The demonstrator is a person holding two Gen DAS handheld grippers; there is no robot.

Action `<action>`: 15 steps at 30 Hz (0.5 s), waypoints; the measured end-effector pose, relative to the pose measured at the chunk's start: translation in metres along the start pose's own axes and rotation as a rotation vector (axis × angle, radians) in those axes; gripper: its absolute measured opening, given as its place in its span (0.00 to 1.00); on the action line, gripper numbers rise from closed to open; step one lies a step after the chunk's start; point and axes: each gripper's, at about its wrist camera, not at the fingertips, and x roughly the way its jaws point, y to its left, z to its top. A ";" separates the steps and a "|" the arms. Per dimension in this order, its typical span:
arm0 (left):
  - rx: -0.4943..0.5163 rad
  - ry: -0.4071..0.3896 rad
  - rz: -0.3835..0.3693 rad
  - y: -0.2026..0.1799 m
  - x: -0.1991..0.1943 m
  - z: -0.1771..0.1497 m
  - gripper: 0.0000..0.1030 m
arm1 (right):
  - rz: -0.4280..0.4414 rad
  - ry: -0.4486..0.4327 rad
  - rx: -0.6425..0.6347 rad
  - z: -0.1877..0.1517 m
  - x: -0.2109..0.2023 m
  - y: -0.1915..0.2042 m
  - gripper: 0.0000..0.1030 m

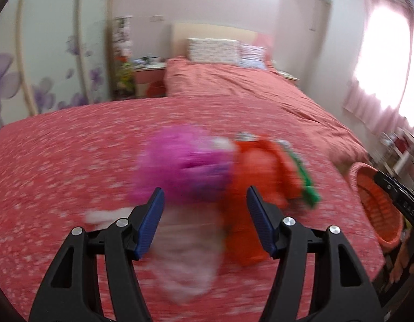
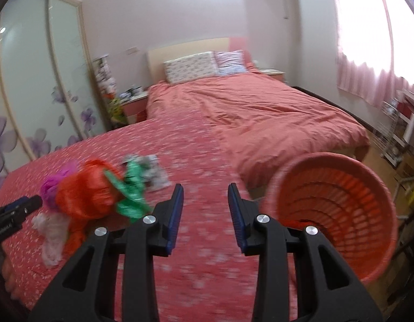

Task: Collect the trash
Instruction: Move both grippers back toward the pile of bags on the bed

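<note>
A blurred heap of trash lies on the red flowered bedspread [image 1: 59, 161]: a magenta bag [image 1: 180, 161], an orange bag [image 1: 258, 177], a green wrapper [image 1: 307, 185] and white tissue [image 1: 185, 257]. My left gripper [image 1: 205, 197] hovers just short of the heap, open, with nothing pressed between its blue pads. The right wrist view shows the same orange bag [image 2: 83, 196], green wrapper [image 2: 131, 191] and crumpled paper [image 2: 151, 173] at the left. My right gripper [image 2: 206, 191] stands open over bare bedspread. An orange slatted basket [image 2: 338, 214] tilts beside its right finger.
A salmon duvet [image 2: 260, 112] and pillows [image 2: 190, 67] lie farther up the bed. A wardrobe with purple flowers [image 2: 32, 94] stands at the left, a nightstand [image 2: 134, 102] by it. A pink curtain [image 2: 368, 53] and a wire rack [image 2: 395, 123] are at the right.
</note>
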 end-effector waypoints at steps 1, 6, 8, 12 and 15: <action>-0.021 -0.003 0.019 0.011 0.001 0.000 0.61 | 0.007 0.005 -0.014 0.000 0.003 0.008 0.34; -0.088 -0.006 0.077 0.047 0.003 -0.007 0.61 | 0.047 0.045 -0.057 0.000 0.027 0.050 0.34; -0.100 -0.004 0.085 0.057 0.005 -0.009 0.61 | 0.059 0.058 -0.051 0.002 0.036 0.060 0.34; -0.114 0.006 0.080 0.075 0.004 -0.017 0.61 | 0.071 0.098 -0.031 0.006 0.061 0.073 0.33; -0.127 0.017 0.065 0.080 0.006 -0.020 0.61 | 0.088 0.123 -0.029 0.007 0.077 0.079 0.33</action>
